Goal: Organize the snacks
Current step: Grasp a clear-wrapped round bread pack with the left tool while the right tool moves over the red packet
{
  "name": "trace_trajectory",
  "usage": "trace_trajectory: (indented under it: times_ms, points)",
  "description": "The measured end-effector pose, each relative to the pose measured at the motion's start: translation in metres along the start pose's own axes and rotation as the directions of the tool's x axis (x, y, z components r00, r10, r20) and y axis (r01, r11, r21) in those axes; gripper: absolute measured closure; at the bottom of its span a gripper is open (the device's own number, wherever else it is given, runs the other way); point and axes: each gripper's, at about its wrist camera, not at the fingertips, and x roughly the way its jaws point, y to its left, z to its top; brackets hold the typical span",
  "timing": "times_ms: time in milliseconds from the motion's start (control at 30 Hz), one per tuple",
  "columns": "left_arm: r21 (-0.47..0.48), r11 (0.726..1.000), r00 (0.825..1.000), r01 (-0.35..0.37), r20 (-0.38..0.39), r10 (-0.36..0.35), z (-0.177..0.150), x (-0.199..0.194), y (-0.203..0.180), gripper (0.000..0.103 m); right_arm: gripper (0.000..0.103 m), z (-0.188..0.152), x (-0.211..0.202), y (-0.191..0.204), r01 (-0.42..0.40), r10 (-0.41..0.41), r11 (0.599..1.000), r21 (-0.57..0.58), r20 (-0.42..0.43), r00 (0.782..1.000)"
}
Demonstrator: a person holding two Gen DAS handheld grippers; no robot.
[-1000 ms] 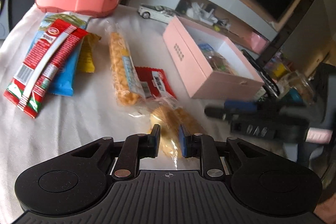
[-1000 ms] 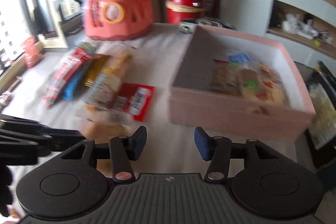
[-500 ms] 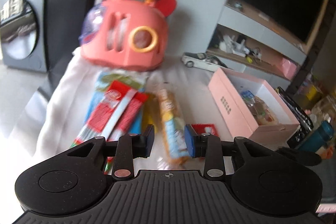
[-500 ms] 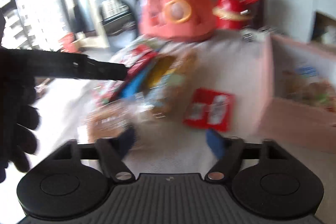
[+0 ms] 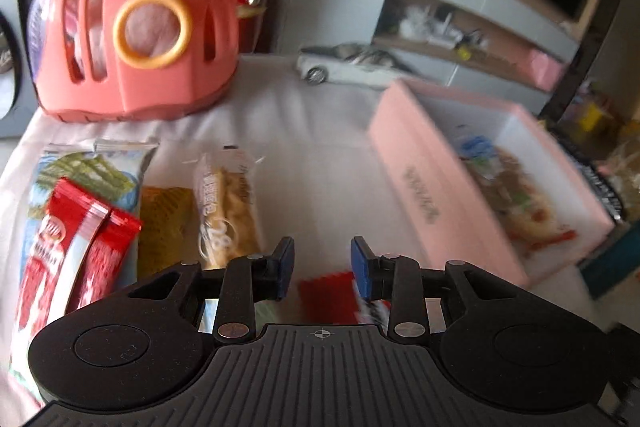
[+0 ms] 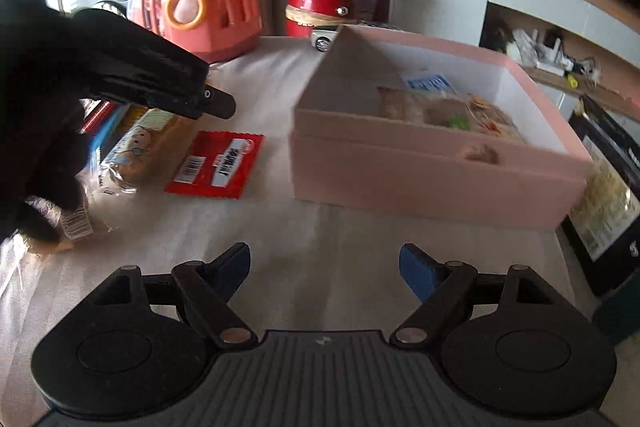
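My left gripper (image 5: 322, 267) is open by a narrow gap and holds nothing; a red snack packet (image 5: 330, 293) lies on the cloth just under its fingertips. Left of it lie a clear biscuit pack (image 5: 226, 211), a yellow packet (image 5: 164, 227), a red-and-white packet (image 5: 68, 259) and a blue-green one (image 5: 88, 167). The open pink box (image 5: 440, 195) with snacks inside stands to the right. My right gripper (image 6: 324, 263) is wide open and empty over bare cloth, in front of the pink box (image 6: 400, 163). The red packet (image 6: 218, 165) lies left of the box.
A coral toy carrier (image 5: 136, 27) and a white toy car (image 5: 344, 67) stand at the table's back, with a red lidded bin (image 6: 320, 7) behind. A gloved hand (image 6: 36, 147) covers part of another clear pack (image 6: 76, 219). A black bag (image 6: 600, 207) sits right of the box.
The left gripper let go of the clear biscuit pack, opened slightly and moved off, now over the red packet. The right gripper's jaws spread much wider; its view swung left, then back toward the box.
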Motion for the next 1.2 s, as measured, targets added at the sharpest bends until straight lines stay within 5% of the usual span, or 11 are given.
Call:
trace_trajectory:
  times_ms: [167,333,400,500,567,667,767,867,967,1067,1200]
  points:
    - [0.014,0.992,0.989,0.125,-0.084,-0.124,-0.019,-0.007,-0.004,0.074,0.020,-0.012,-0.005,-0.002,-0.019,0.019,1.000,-0.002,0.036,0.999]
    - [-0.048,0.955,0.941,0.292,-0.167,-0.296,-0.053,-0.023,-0.007,0.074,0.016,-0.014,-0.015,0.012,-0.171,0.172,0.985,-0.023,0.025,0.985]
    - [-0.074,0.948,0.937,0.308,-0.151,-0.316,-0.060,-0.035,0.000,0.074,0.016,-0.012,-0.015,0.020,-0.183,0.185,0.982,-0.053,0.026,0.982]
    - [-0.052,0.963,0.963,0.266,-0.041,-0.268,-0.063,-0.070,0.018,0.074,0.016,-0.004,-0.011,0.027,-0.144,0.149,0.984,-0.109,0.044,0.988]
    - [-0.046,0.985,0.986,0.164,0.045,-0.162,-0.064,-0.096,0.036,0.074,0.016,0.005,-0.002,0.027,-0.107,0.115,0.983,-0.147,0.043,0.992]
    - [-0.091,0.995,0.992,0.035,0.126,-0.023,-0.074,-0.123,0.064,0.074,0.016,0.019,0.013,0.021,-0.068,0.068,0.993,-0.095,0.001,0.998]
    - [-0.092,0.996,0.992,0.011,0.129,0.001,-0.082,-0.125,0.075,0.074,0.013,0.022,0.025,0.018,-0.166,0.168,0.985,0.037,-0.052,0.984]
    - [0.060,0.998,0.997,0.003,0.071,-0.008,-0.091,-0.116,0.053,0.073,0.008,0.017,0.031,0.033,-0.142,0.143,0.989,0.036,-0.019,0.990]
    - [0.247,0.969,0.999,0.010,0.049,-0.022,-0.104,-0.120,0.028,0.061,0.007,0.014,0.038,0.049,-0.051,0.050,0.996,-0.077,-0.019,0.999]
    - [0.398,0.917,0.999,0.016,0.030,-0.031,-0.119,-0.129,0.010,0.060,0.006,0.012,0.035,0.041,-0.051,0.050,0.997,-0.057,-0.023,0.998]
    - [0.484,0.875,0.999,0.017,0.015,-0.028,-0.130,-0.130,0.005,0.055,0.003,0.006,0.027,0.028,-0.047,0.046,0.998,-0.045,-0.022,0.999]
